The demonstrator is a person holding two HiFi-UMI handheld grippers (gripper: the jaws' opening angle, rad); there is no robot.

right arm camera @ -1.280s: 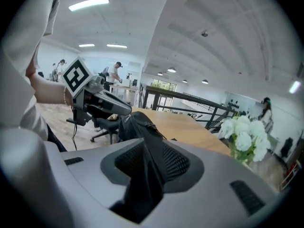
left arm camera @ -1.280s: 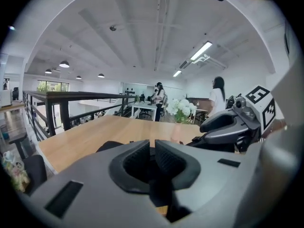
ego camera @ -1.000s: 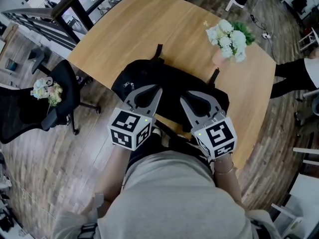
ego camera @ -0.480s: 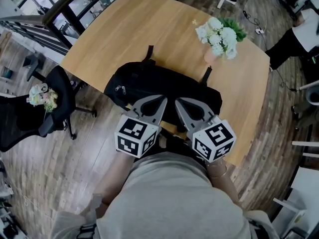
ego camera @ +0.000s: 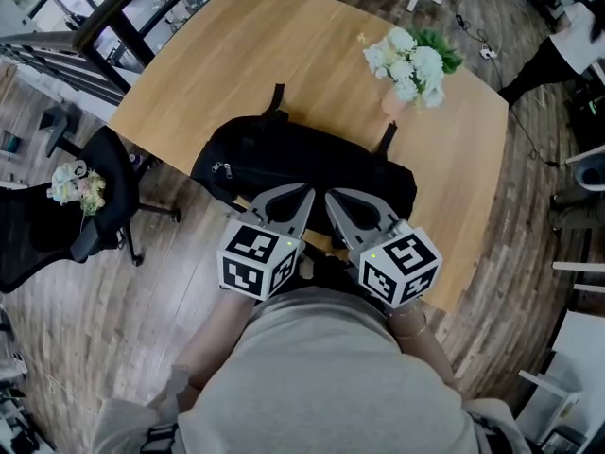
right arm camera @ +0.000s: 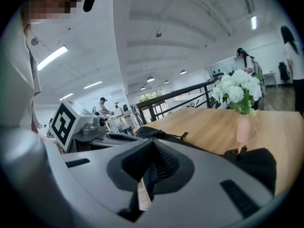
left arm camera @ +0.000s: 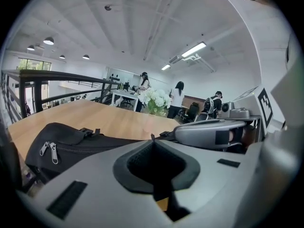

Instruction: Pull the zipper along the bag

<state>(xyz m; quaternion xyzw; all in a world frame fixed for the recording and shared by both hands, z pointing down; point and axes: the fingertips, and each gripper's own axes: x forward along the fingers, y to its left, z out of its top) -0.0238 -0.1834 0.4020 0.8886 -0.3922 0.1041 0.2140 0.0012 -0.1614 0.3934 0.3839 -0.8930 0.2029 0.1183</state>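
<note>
A black bag point(ego camera: 302, 164) lies across the wooden table point(ego camera: 236, 55), near its front edge. Its zipper pulls point(ego camera: 223, 169) hang at the bag's left end and show in the left gripper view as metal zipper pulls point(left arm camera: 47, 150). My left gripper point(ego camera: 304, 193) and right gripper point(ego camera: 331, 197) sit side by side above the bag's near edge, tips almost touching each other. Both are shut, and I see nothing between the jaws of the left gripper point(left arm camera: 153, 137) or the right gripper point(right arm camera: 153, 140). Neither gripper is at the zipper pulls.
A pink vase of white flowers point(ego camera: 406, 64) stands on the table behind the bag's right end. A black office chair point(ego camera: 85, 206) is on the floor to the left. A railing point(ego camera: 104, 17) runs past the table's far left. People stand in the background of the room.
Both grippers have drawn closer together over the bag's near edge. The head view has shifted slightly. The bag has not moved on the table.
</note>
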